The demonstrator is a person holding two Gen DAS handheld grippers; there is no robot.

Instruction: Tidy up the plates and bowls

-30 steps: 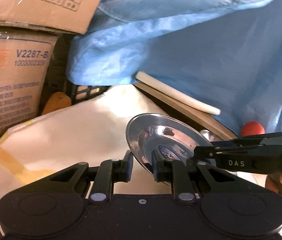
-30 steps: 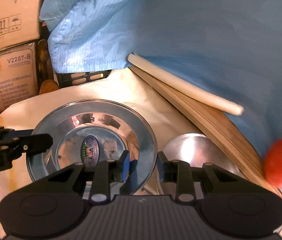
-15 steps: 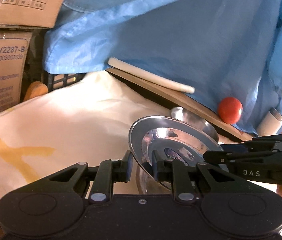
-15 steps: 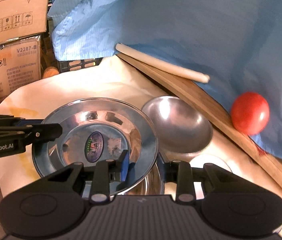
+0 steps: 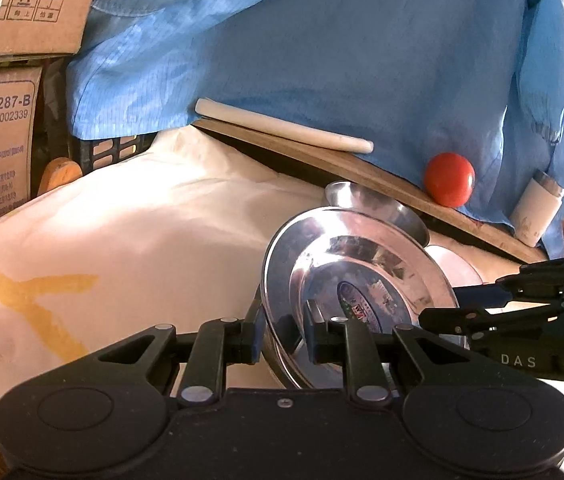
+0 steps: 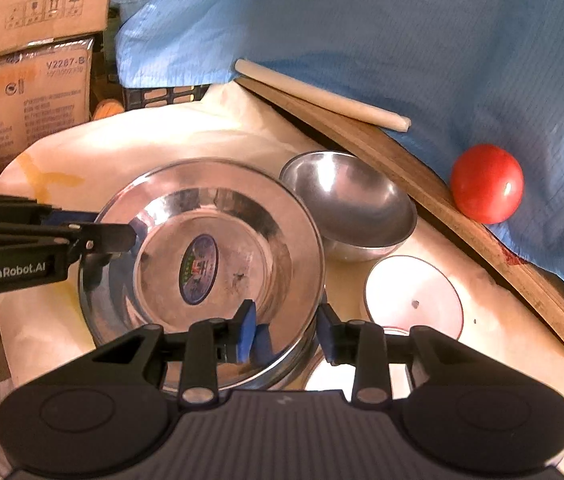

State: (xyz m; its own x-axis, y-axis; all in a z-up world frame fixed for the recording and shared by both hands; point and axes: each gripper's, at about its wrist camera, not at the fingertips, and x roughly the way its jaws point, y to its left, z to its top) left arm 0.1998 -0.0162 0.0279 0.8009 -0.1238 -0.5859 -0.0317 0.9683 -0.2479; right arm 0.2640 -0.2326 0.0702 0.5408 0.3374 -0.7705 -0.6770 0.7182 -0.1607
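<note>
Cream cloth (image 6: 169,136) covers the work surface; the view has swung right over the last second, bringing the tomato (image 6: 486,183) and small white dish (image 6: 414,294) into sight. The steel plate (image 6: 209,264), carried rightward, now sits low beside the steel bowl (image 6: 350,208), over something steel-rimmed beneath it. Left gripper (image 5: 284,336) pinches the plate's near rim, jaws either side of it. Right gripper (image 6: 286,328) straddles the opposite rim, jaws a little spread, contact unclear. Judgement: plate nearly stacked; release comes next.
</note>
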